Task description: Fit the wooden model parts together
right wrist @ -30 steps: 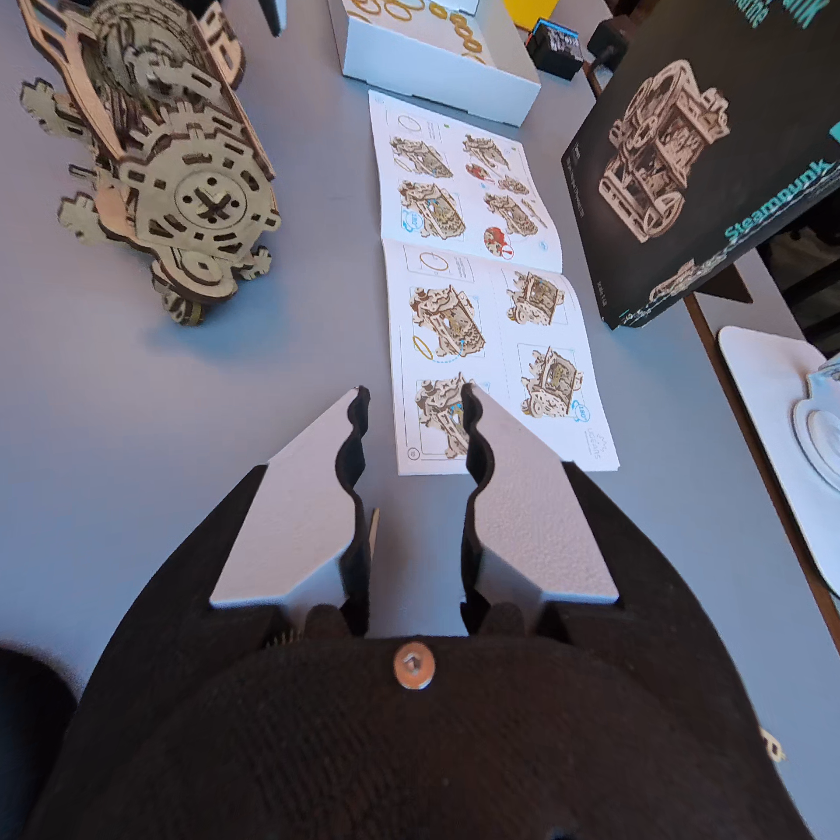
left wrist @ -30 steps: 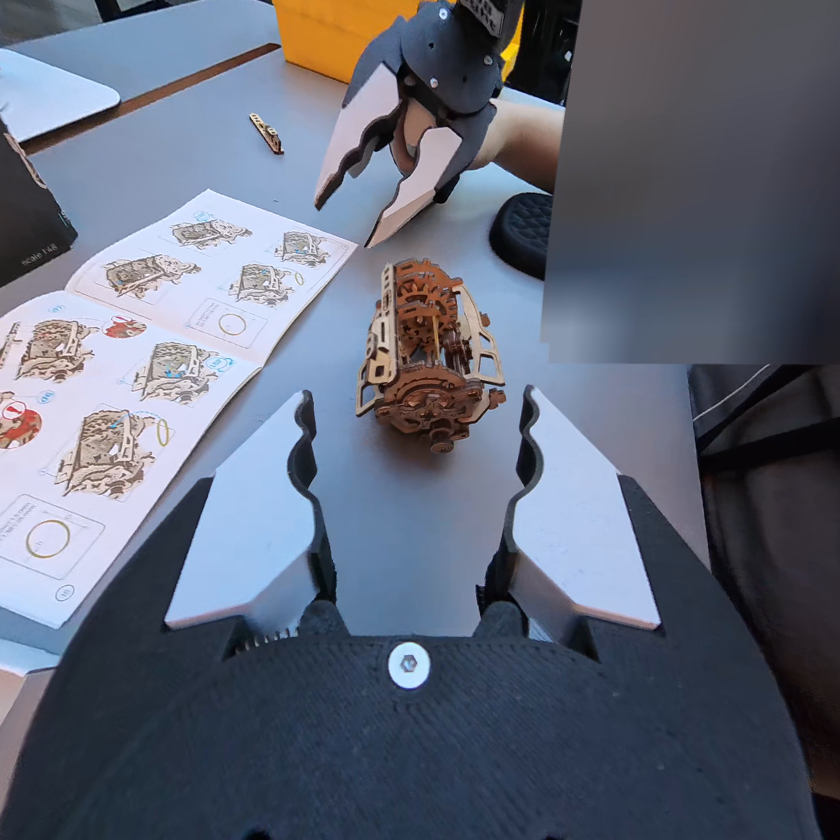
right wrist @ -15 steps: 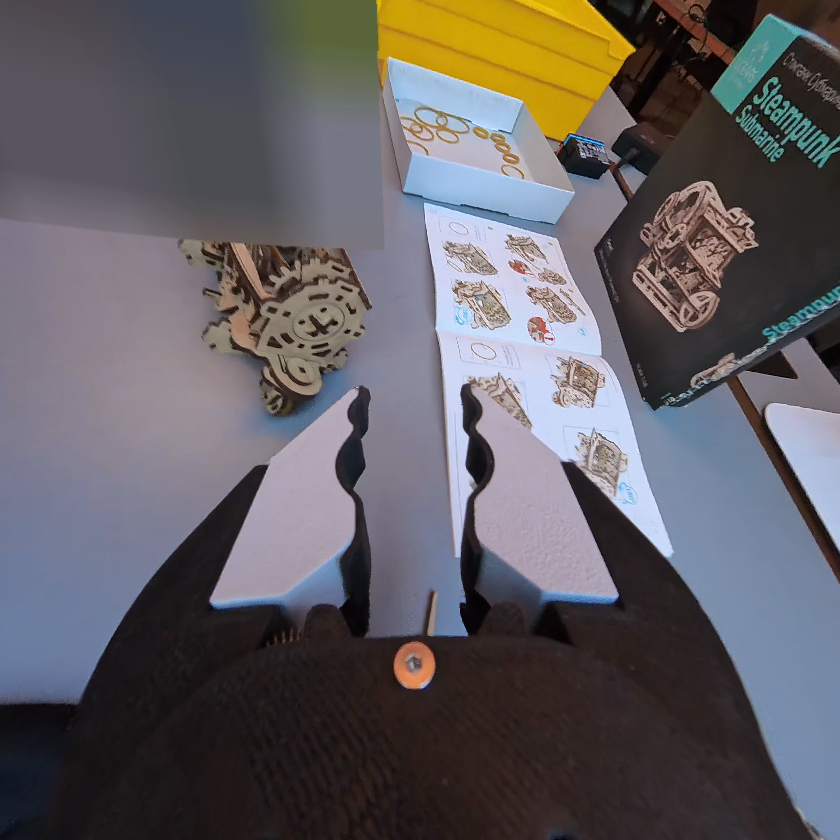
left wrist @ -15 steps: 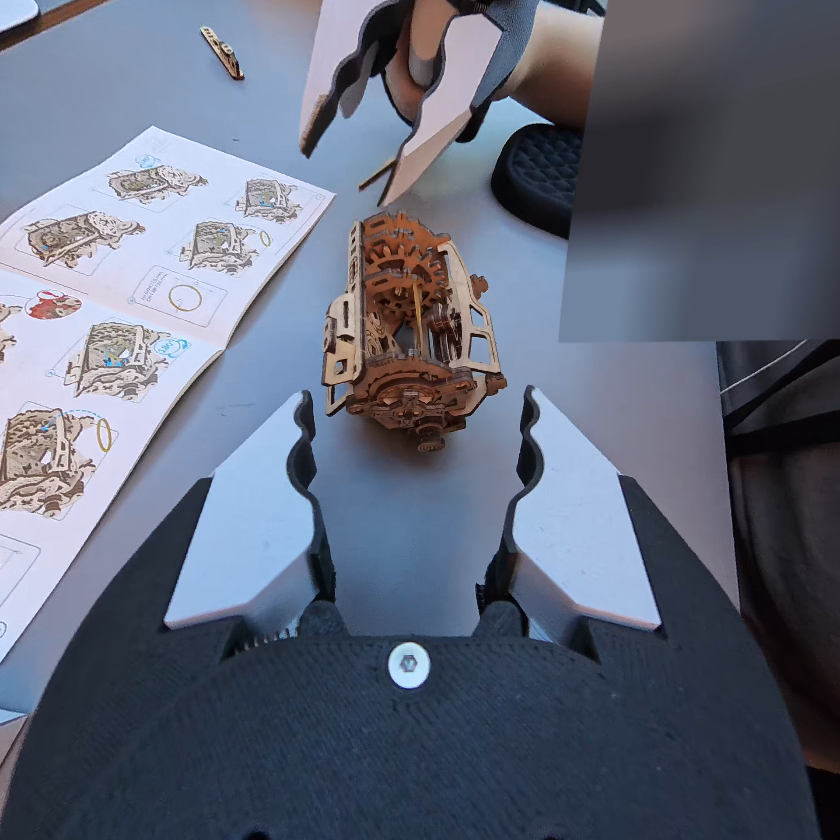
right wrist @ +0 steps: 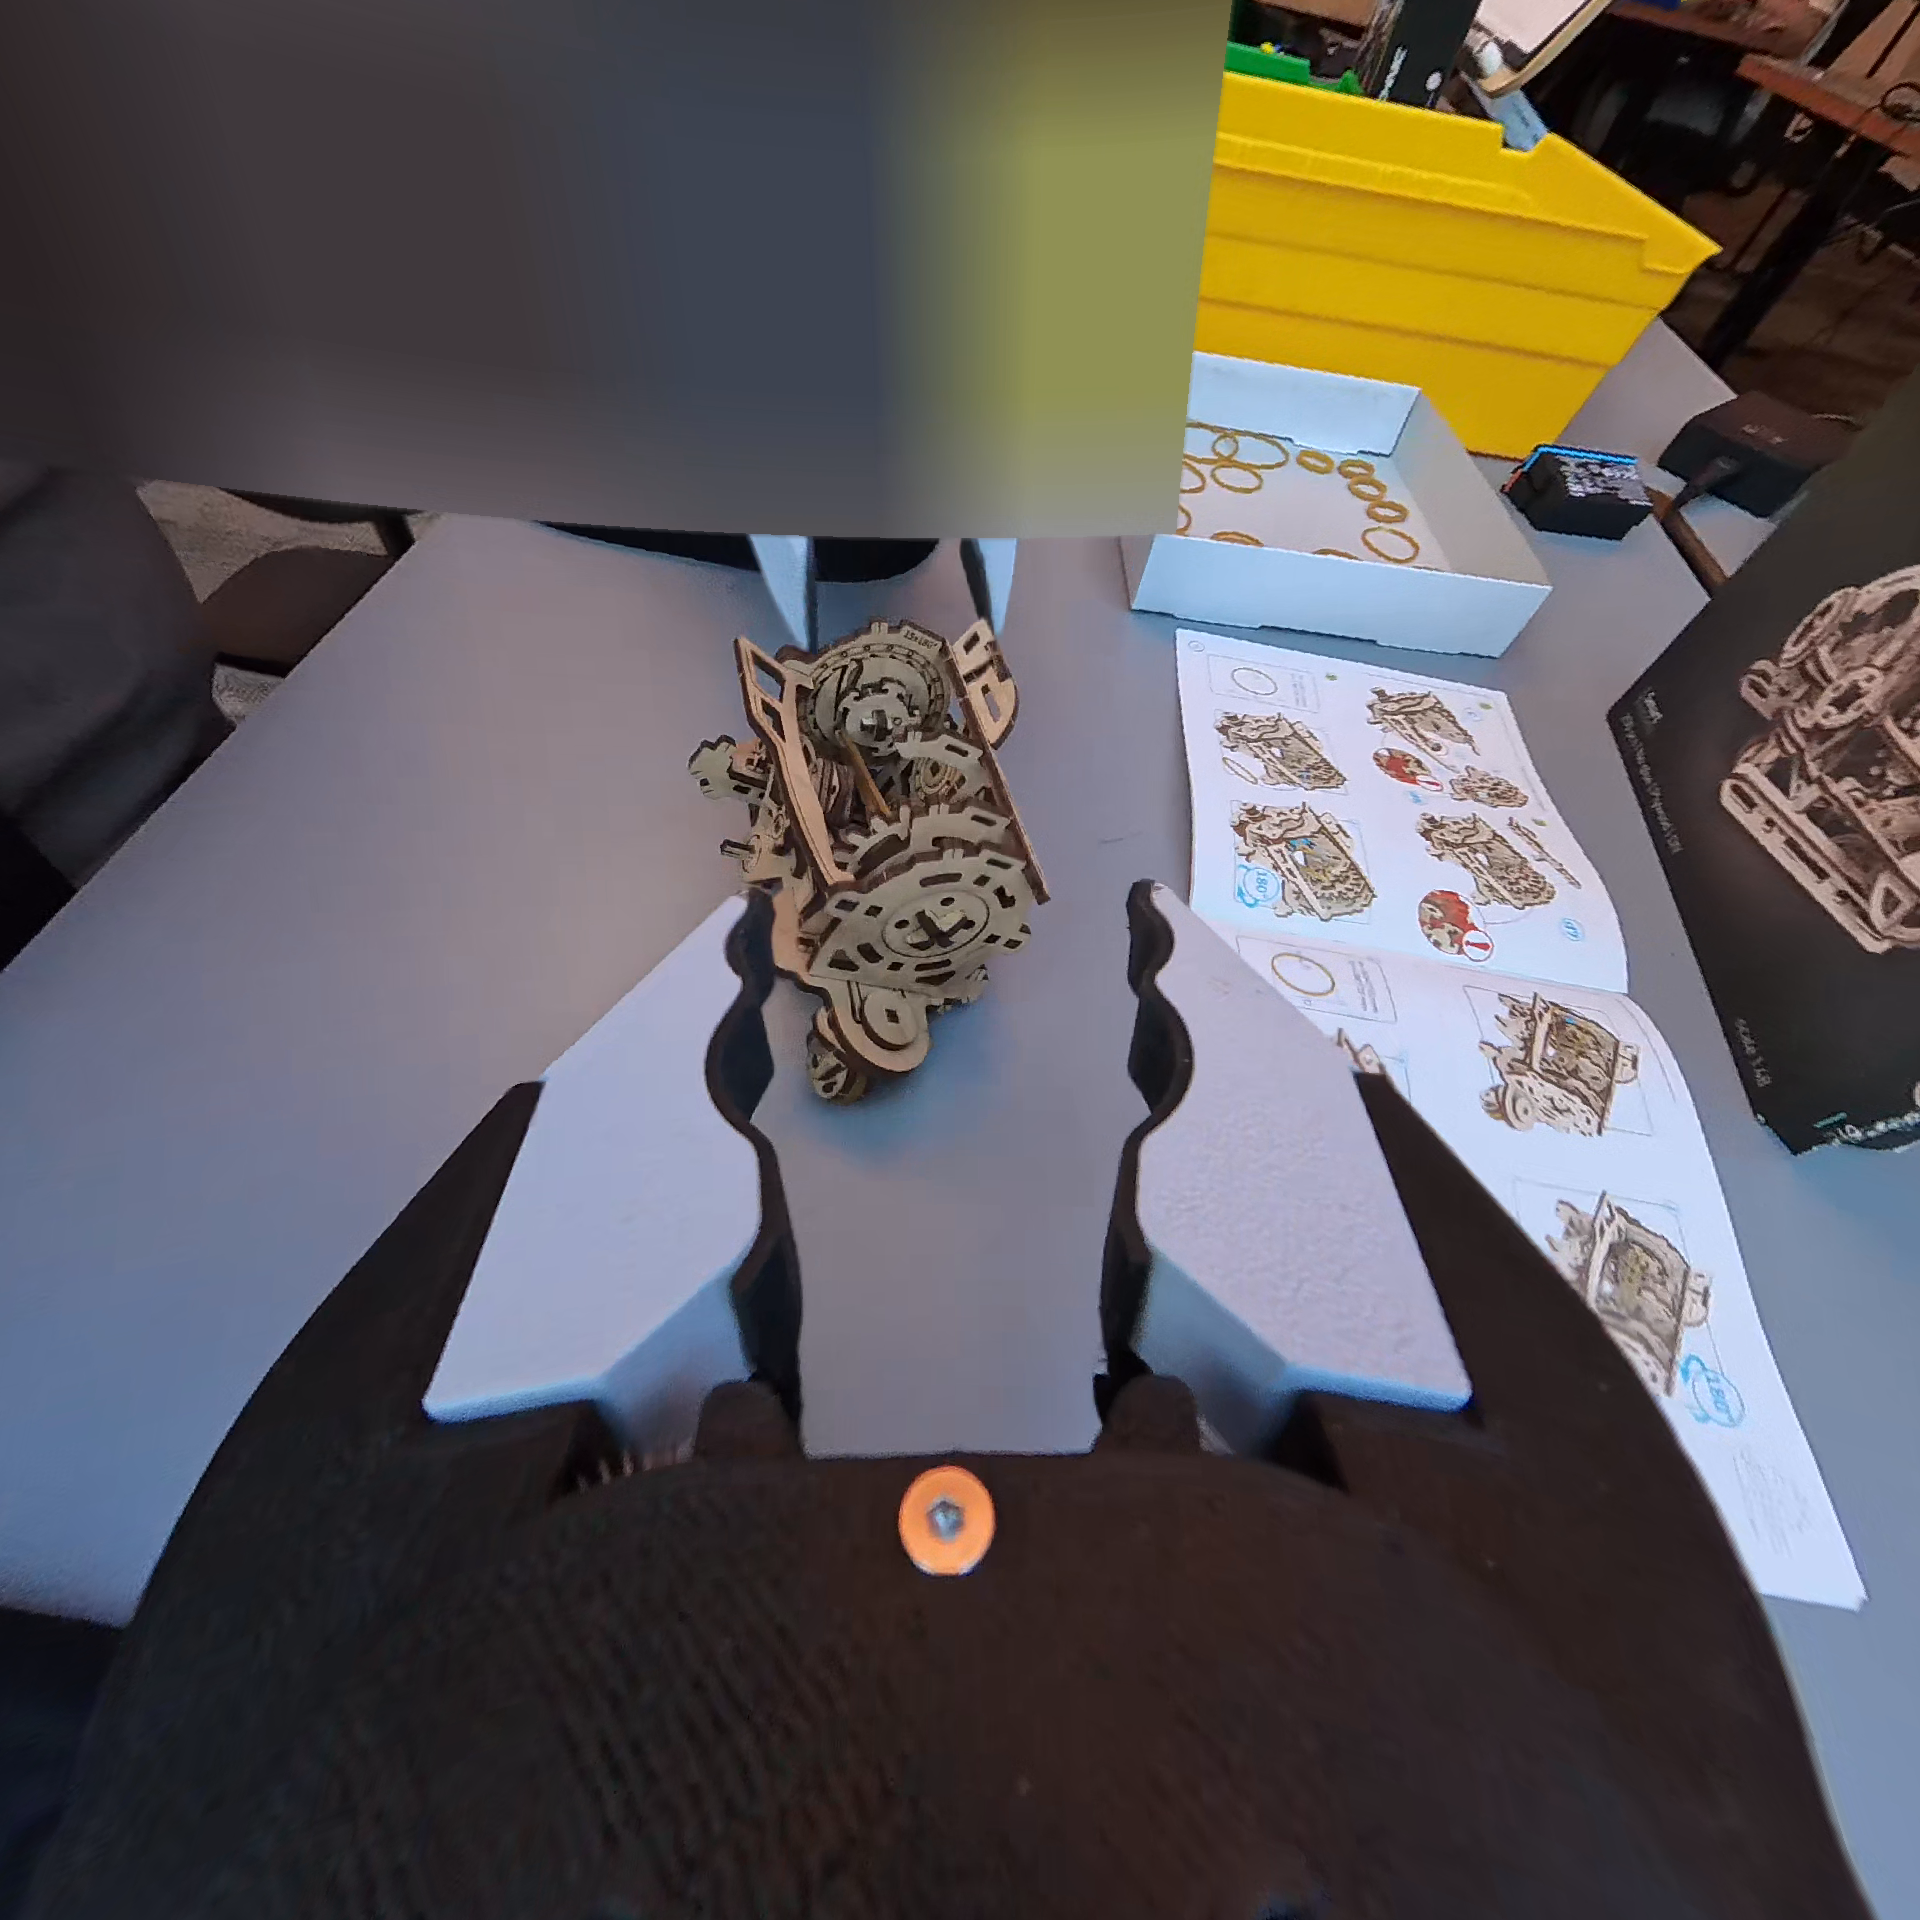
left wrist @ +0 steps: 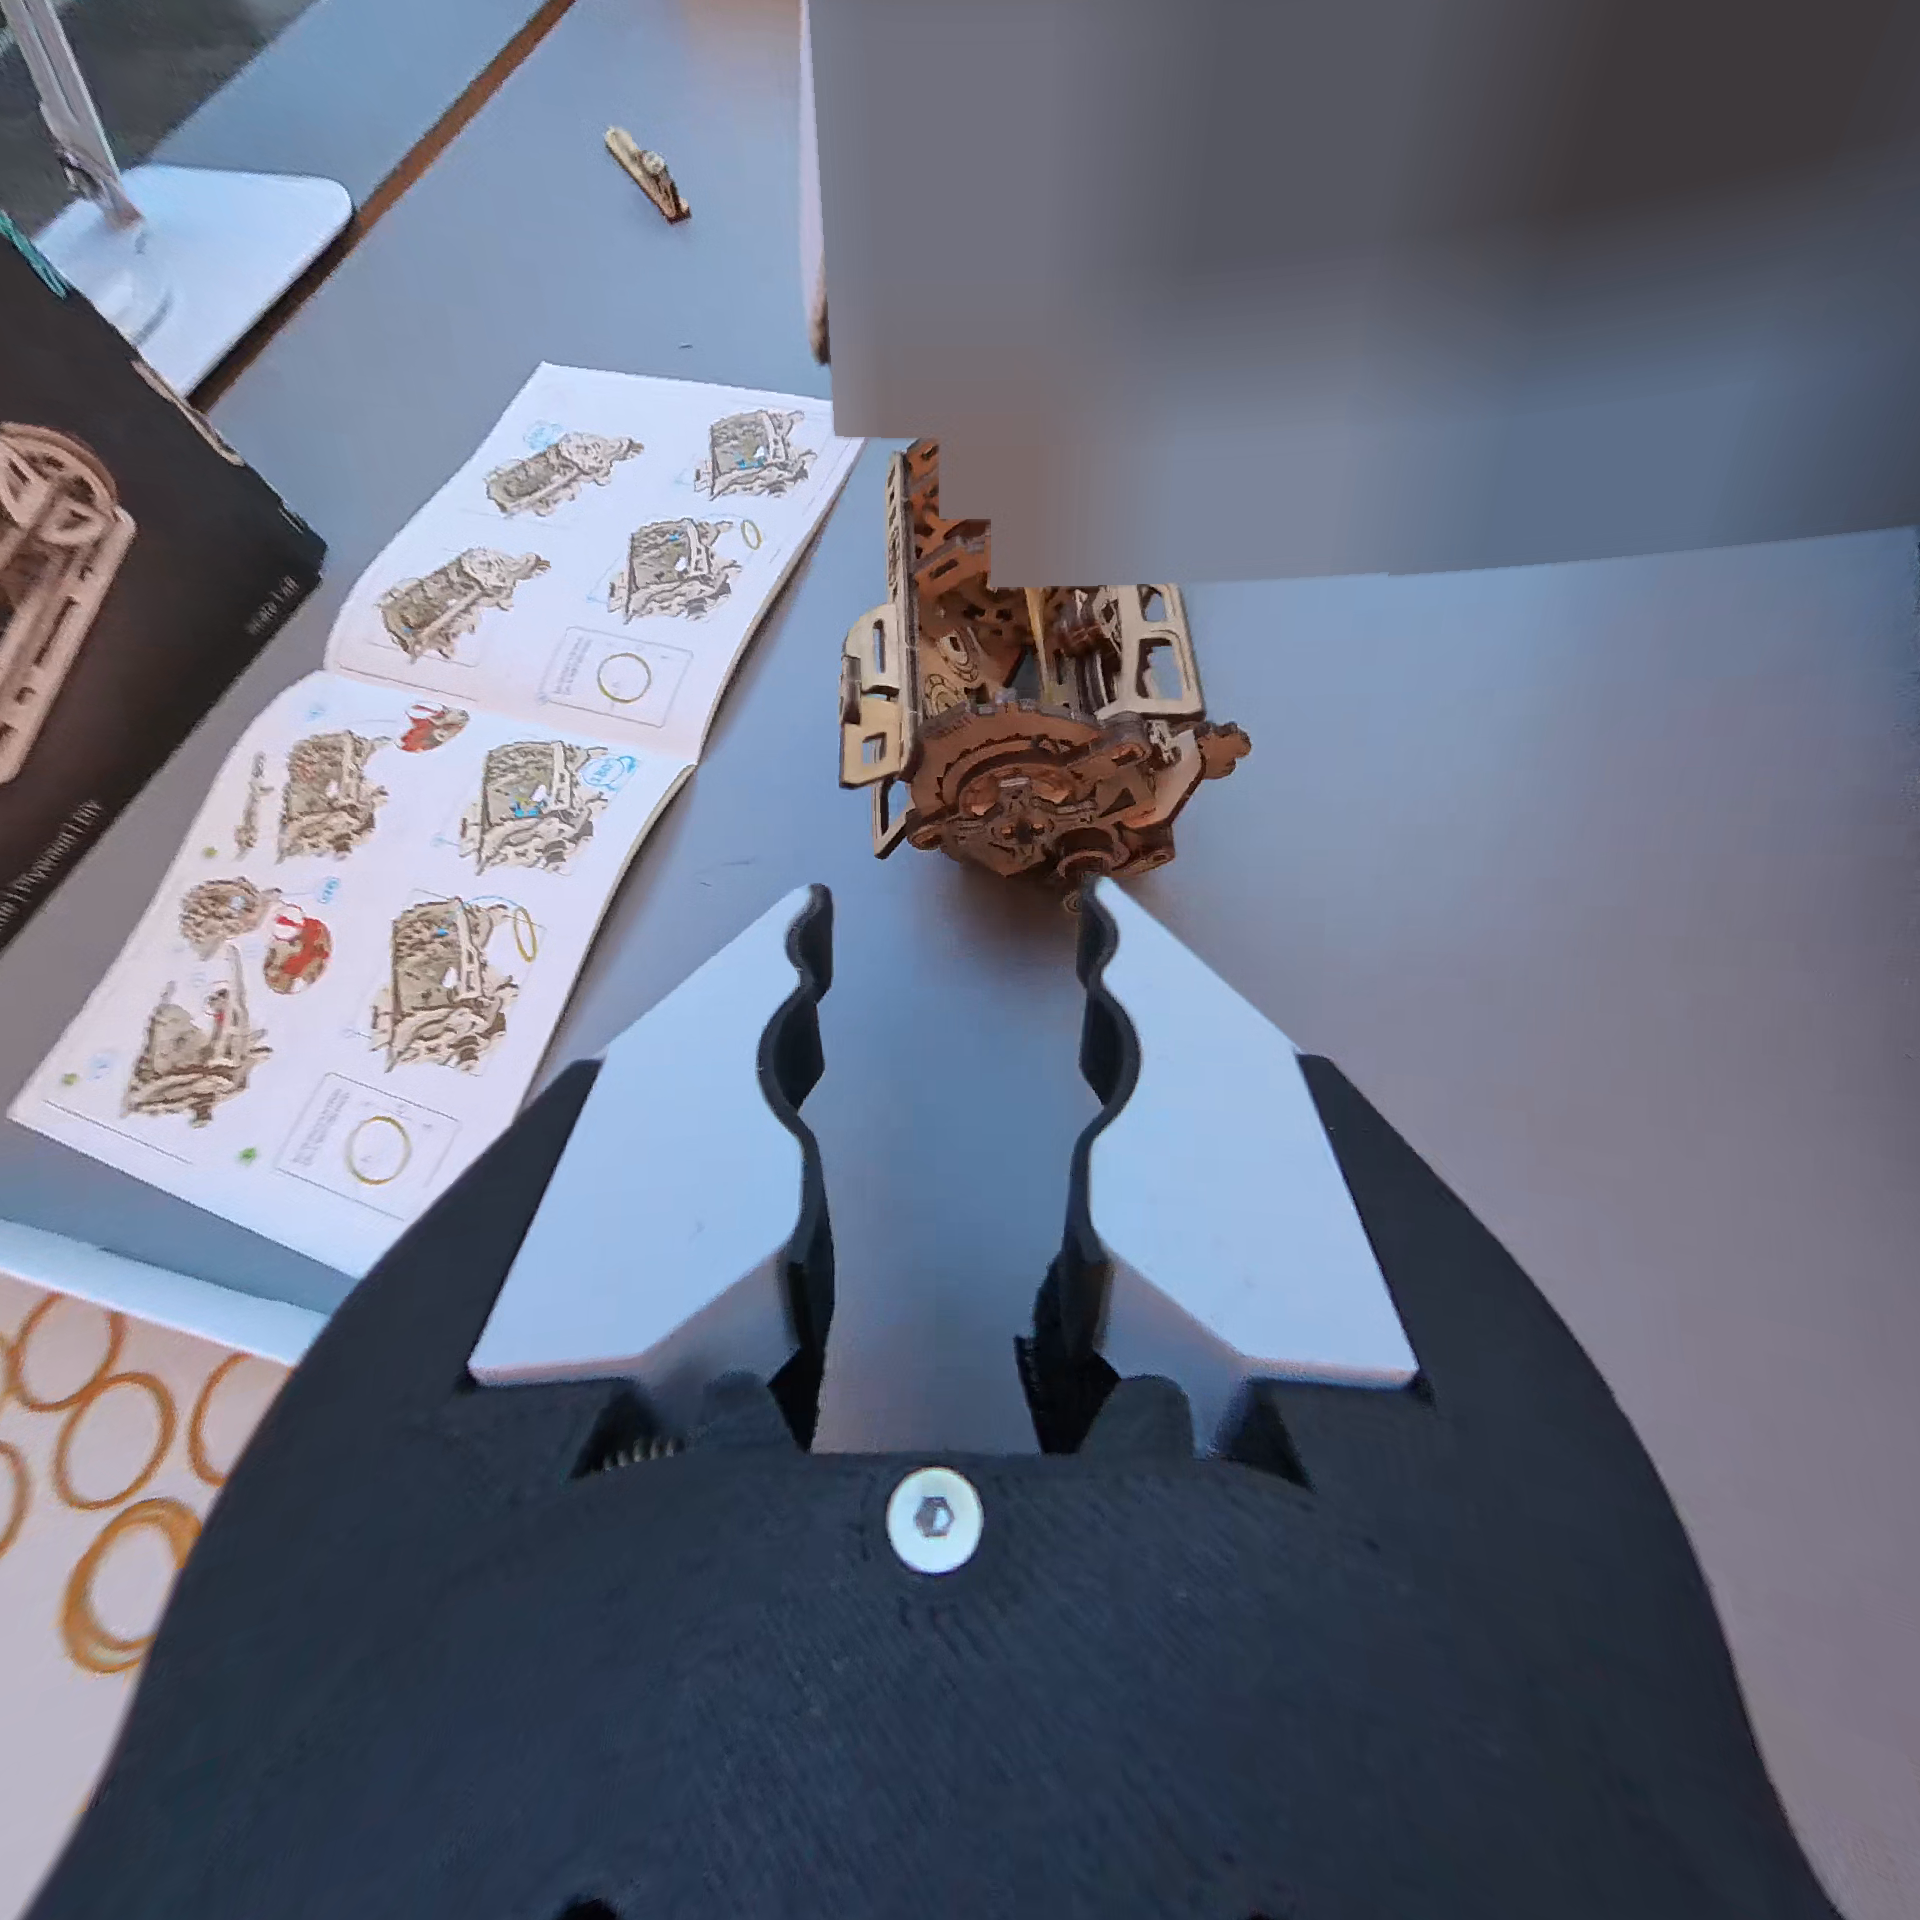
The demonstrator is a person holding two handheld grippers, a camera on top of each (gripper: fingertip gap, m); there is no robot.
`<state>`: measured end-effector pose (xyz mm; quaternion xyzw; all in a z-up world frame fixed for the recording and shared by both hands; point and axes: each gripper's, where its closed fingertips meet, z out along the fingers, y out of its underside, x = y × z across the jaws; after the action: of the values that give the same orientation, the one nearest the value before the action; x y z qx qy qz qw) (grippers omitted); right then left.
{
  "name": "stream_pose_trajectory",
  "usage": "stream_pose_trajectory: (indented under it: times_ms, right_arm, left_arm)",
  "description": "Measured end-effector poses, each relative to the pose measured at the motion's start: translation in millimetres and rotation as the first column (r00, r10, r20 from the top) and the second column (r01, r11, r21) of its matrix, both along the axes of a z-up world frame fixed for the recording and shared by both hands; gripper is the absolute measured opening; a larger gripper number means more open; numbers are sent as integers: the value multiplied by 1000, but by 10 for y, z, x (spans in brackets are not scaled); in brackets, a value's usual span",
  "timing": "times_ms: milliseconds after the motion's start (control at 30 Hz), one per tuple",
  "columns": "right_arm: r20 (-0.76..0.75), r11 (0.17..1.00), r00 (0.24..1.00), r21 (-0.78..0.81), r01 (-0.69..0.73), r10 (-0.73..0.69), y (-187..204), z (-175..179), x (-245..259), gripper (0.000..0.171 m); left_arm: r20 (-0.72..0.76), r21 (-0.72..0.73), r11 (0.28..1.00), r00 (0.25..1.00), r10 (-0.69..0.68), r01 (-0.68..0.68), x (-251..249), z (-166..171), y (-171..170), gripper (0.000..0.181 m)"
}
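the wooden model (left wrist: 1023, 727) is sitting on the grey table (left wrist: 1507, 935), tipped on its side, its geared end facing the right gripper (right wrist: 940, 914). that gripper is hovering just before it with jaws apart and nothing between them. the left gripper (left wrist: 951, 904) is pointing at the model's other end, jaws also apart and empty. an open instruction booklet (left wrist: 447, 790) is lying beside the model, a black box (right wrist: 1808, 831) past it. a small loose wooden piece (left wrist: 646, 171) is lying well apart. a white tray (right wrist: 1455, 613) is holding rubber bands (right wrist: 1236, 468).
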<state>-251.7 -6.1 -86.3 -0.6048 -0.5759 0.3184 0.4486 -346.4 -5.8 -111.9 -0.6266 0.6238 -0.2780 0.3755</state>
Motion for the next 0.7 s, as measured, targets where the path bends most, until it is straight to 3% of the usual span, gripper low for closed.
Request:
stream_pose_trajectory:
  times_ms: [100, 300, 700]
  right_arm:
    - [49, 999, 998, -2, -51, 51, 4, -14, -100, 78]
    - [138, 990, 981, -45, -133, 138, 12, -89, -247, 78]
    - [101, 988, 984, -61, -138, 144, -20, -221, -256, 62]
  left_arm:
    - [14, 93, 995, 999, -45, 44, 28, 52, -71, 46]
    - [-31, 228, 971, 998, -62, 68, 110, -18, -90, 37]
    - [-24, 275, 957, 996, -86, 90, 140, -10, -117, 26]
